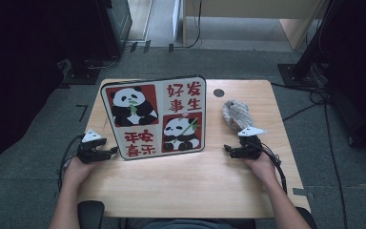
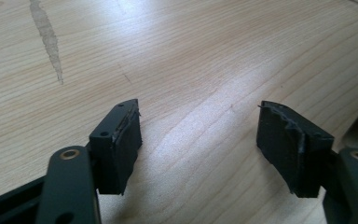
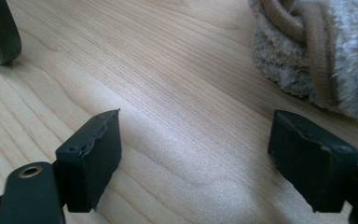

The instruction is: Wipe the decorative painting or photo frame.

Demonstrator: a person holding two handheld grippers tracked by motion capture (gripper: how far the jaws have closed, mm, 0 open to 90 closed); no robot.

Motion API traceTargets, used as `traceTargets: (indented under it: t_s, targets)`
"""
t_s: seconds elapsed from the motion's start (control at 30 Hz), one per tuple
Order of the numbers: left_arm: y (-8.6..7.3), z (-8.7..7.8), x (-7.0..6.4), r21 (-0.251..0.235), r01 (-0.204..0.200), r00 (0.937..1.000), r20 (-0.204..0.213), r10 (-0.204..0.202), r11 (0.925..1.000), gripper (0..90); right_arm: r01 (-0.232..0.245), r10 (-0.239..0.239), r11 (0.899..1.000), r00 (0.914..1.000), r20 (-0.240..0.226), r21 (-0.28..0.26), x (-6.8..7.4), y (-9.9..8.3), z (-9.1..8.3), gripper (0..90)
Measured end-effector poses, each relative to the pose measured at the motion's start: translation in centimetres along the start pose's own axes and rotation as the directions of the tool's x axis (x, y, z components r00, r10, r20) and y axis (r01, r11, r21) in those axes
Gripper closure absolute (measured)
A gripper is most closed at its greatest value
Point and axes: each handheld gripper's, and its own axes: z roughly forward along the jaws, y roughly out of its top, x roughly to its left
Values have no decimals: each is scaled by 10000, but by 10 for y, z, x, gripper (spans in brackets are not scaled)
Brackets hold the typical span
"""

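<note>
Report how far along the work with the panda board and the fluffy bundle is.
Done: nothing visibly; the panda board lies flat mid-table and the fluffy bundle sits apart to its right. In hand: nothing. The left gripper rests by the board's left edge and the right gripper just below the bundle, both open over bare table. Left: grasping and whatever handling follows.

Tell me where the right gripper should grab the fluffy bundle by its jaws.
Judging by its pose, take the brown cord wrapped over the fluffy bundle: it stands proud of the soft pile. Bring the right gripper, open, from the near side, jaws straddling the cord.
</note>
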Motion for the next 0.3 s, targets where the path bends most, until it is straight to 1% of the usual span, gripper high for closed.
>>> traceTargets:
  t_s: [0.1,0.3]
  targets:
    - [0,1,-1,6,-103,9999,-25,103,9999,279,-37,37,10000,10000,3,15,1,0,0,154]
    - [-1,1,-1,-94,24,10000,-27,-24,10000,278,-24,24,10000,10000,-7,40,1,0,0,145]
